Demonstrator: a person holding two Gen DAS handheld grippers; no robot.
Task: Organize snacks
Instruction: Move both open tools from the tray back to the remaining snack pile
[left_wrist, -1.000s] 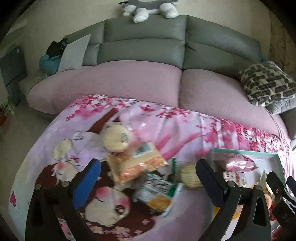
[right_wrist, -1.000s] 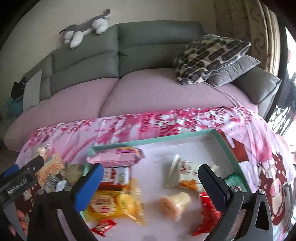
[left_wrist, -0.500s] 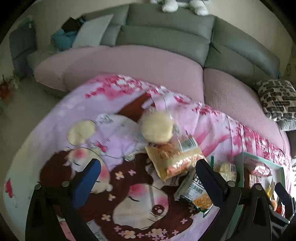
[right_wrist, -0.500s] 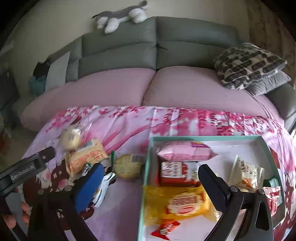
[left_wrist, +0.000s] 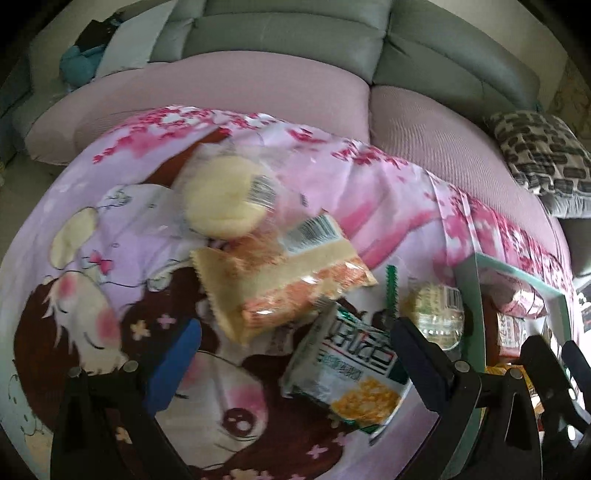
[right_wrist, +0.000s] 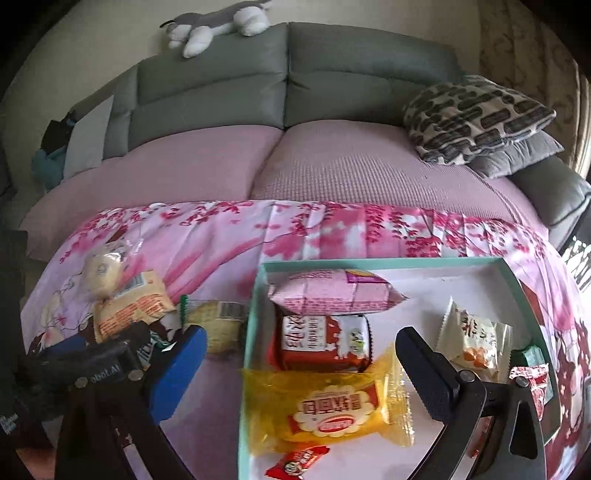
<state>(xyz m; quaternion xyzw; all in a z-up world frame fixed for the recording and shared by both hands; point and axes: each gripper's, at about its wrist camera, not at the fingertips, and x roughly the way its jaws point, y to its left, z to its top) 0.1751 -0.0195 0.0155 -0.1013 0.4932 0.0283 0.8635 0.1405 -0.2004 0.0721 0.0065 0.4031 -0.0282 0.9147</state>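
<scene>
Loose snacks lie on the pink cartoon tablecloth (left_wrist: 110, 295): a round yellow cake in clear wrap (left_wrist: 221, 201), an orange packet (left_wrist: 284, 280), a green-and-white packet (left_wrist: 351, 373) and a round pale cake (left_wrist: 436, 314). My left gripper (left_wrist: 295, 369) is open and empty, low over the green-and-white packet and the orange packet. A teal-rimmed tray (right_wrist: 255, 332) holds a pink packet (right_wrist: 332, 293), a red packet (right_wrist: 325, 341), a yellow packet (right_wrist: 332, 406) and several small snacks. My right gripper (right_wrist: 299, 376) is open and empty above the tray's left side.
A grey and pink sofa (right_wrist: 295, 166) runs behind the table, with a patterned cushion (right_wrist: 476, 114) at the right and a plush toy (right_wrist: 218, 26) on its back. The left gripper's body (right_wrist: 92, 365) shows at the lower left of the right wrist view.
My left gripper has moved closer and lower over the loose snack pile. My right gripper has shifted a little right, over the tray's left part. Both stay open.
</scene>
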